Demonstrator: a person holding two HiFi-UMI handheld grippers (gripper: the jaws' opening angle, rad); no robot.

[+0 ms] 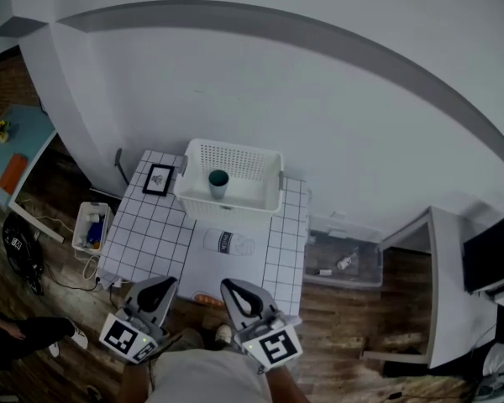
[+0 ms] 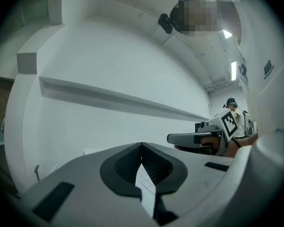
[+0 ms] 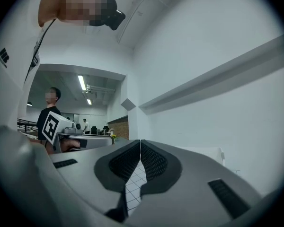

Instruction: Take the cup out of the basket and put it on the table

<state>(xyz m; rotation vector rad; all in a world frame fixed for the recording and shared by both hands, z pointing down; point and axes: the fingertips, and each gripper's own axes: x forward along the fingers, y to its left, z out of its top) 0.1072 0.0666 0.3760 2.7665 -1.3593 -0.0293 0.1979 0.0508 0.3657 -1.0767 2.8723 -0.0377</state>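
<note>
While only the head view shows the cup (image 1: 218,180) in the basket (image 1: 231,211) mid-frame, left hand-held gripper (image 2: 142,145) and right hand-held gripper (image 3: 140,142) are clenched, empty.

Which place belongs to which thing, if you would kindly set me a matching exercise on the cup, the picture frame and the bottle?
Things:
1. cup
2. picture frame
3. bottle

Places:
A. lying on the table, in front of the basket
B. standing inside the basket
C. on the table, left of the basket

Pairs: 1-B; 2-C; 3-A
</note>
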